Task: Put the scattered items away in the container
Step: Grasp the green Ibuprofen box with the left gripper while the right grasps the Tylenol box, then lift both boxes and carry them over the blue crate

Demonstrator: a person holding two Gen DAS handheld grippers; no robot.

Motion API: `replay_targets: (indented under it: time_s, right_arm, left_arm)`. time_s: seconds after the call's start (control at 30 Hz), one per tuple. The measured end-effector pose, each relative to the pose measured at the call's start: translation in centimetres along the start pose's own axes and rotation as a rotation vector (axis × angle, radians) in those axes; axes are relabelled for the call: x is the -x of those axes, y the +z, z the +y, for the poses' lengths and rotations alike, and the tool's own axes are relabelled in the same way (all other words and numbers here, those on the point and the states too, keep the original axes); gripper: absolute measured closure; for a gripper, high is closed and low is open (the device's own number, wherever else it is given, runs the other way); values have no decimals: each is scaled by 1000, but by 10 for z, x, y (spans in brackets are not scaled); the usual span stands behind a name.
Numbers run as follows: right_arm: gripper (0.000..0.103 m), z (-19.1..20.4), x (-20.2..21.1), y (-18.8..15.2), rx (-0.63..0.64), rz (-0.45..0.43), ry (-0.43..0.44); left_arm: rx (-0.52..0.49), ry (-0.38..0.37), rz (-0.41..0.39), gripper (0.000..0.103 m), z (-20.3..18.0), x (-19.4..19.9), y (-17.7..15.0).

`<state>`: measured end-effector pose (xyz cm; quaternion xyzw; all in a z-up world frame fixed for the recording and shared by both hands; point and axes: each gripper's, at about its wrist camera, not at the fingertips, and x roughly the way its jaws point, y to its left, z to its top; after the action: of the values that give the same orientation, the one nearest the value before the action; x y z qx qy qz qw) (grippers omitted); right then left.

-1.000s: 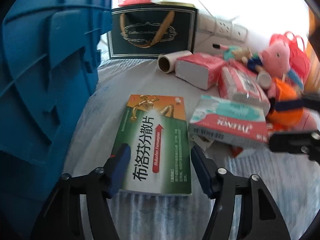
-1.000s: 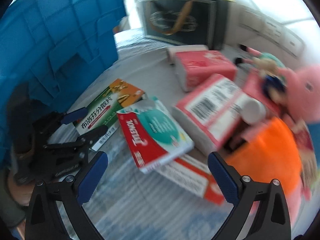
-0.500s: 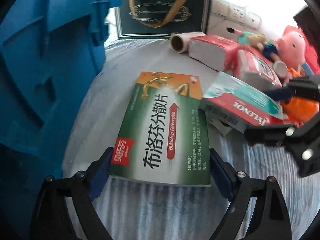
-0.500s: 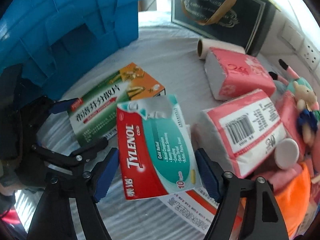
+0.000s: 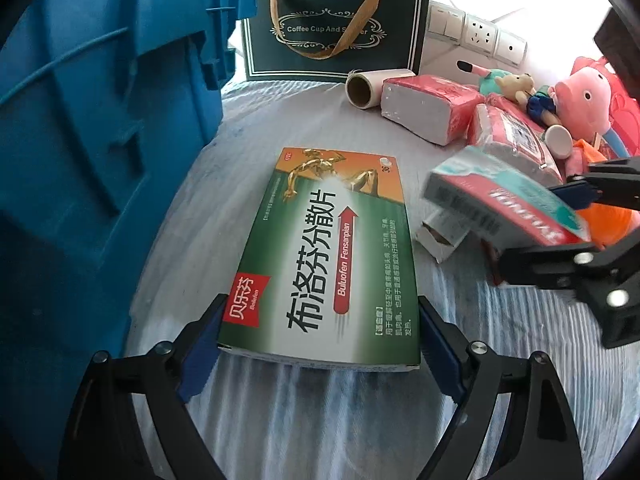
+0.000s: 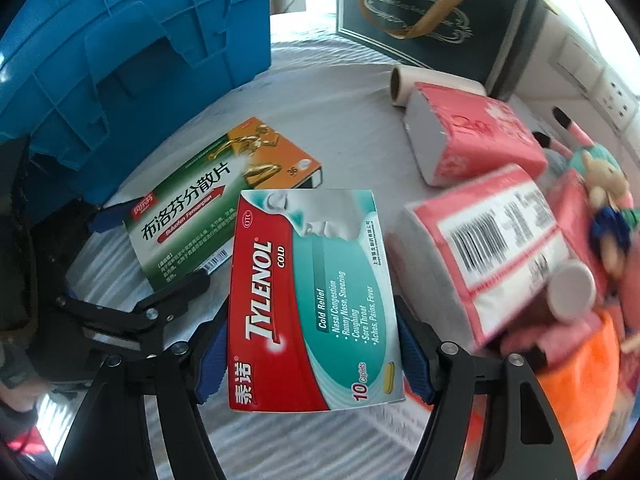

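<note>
A green and orange medicine box [image 5: 332, 248] lies on the pale cloth beside the blue container [image 5: 100, 120]. My left gripper [image 5: 320, 308] straddles its near end, jaws closing, and both blue pads touch its long sides. From the right wrist view, the same box [image 6: 208, 184] sits in the left gripper [image 6: 156, 248] below the container wall [image 6: 120, 60]. My right gripper [image 6: 312, 312] is closing on a red and teal Tylenol box [image 6: 312, 300], pads pressed on its edges. That box [image 5: 500, 204] hangs tilted off the cloth in the right gripper [image 5: 560, 228].
A dark gift bag [image 5: 336, 28] stands at the back, a paper roll [image 5: 360, 88] in front of it. Pink tissue packs [image 5: 428, 108], a plush pig [image 5: 580, 100] and other toys crowd the right. A small white carton [image 5: 440, 236] lies under the Tylenol box. Wall sockets [image 5: 480, 36] are behind.
My left gripper opened wide and slid forward around the green box. My right gripper closed onto the Tylenol box and raised it off the pile.
</note>
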<state>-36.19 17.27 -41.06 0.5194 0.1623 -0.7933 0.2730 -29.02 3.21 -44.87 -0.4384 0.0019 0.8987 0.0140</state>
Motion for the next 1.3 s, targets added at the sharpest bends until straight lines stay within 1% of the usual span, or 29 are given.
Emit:
replay_targets:
  time_s: [0.2,0.3,0.57,0.67,0.83,0.93,1.1,1.3]
  right_arm:
    - [32,-5,31,-34,-59,4,-13]
    - [32,-7,50,-50,-102,0,-17]
    - [32,3,123,-90,-202,-40,-30]
    - [32,5,154,-102,-228,-62,-42]
    - [32,6,198,-116,-275,-97,-63]
    - [32,5,223,-123,-310,-125,-84]
    - [32,-1,274,-138,-397,-177,-129]
    - [32,-6,333,-142,-470,-246,-182]
  left_arm:
    - [4,48,13,15,-13,23,-13]
    - [-7,51,5,16,-25,42,-16]
    - [-64,42,-28,17,-50,101,-8]
    - [-80,29,-41,17,-56,123,-4]
    - [-129,9,-87,17,-67,165,8]
    - [-167,-14,-120,17,-74,194,17]
    - [-222,-64,-187,17,-88,248,34]
    - [-259,-136,-266,17,-99,313,57]
